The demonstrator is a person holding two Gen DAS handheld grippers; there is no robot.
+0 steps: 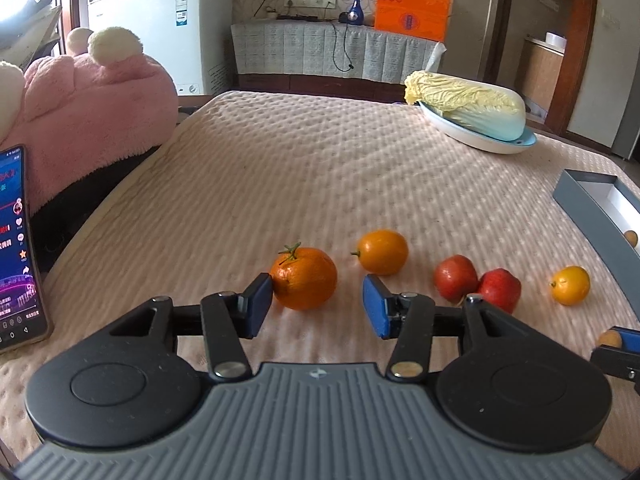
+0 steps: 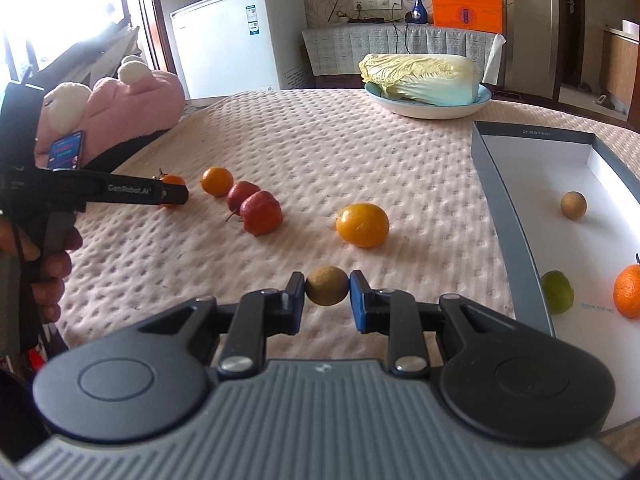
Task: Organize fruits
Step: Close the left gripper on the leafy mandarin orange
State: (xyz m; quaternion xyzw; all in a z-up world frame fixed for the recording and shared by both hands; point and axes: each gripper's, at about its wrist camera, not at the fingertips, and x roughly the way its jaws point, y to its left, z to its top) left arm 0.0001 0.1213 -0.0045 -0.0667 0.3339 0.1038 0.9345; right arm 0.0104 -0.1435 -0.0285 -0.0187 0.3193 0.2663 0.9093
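Observation:
My left gripper (image 1: 316, 283) is open around a stemmed tangerine (image 1: 304, 278) on the quilted table. Its left pad touches the fruit; the right pad stands clear of it. To the right lie an orange (image 1: 382, 257), two red apples (image 1: 456, 278) (image 1: 500, 290) and a small yellow-orange citrus (image 1: 570, 285). My right gripper (image 2: 327, 286) is shut on a small round brown fruit (image 2: 327, 285), just above the cloth. To its right the grey box (image 2: 496, 200) holds another brown fruit (image 2: 573, 205), a green lime (image 2: 557, 292) and a tangerine (image 2: 630, 290). A larger orange (image 2: 362, 225) lies just ahead of the right gripper.
A napa cabbage (image 2: 420, 76) on a pale blue plate (image 2: 404, 106) sits at the far side. A lit phone (image 1: 18, 248) leans at the left edge beside a pink plush toy (image 1: 92, 120). A hand (image 2: 52, 264) holds the left gripper's handle.

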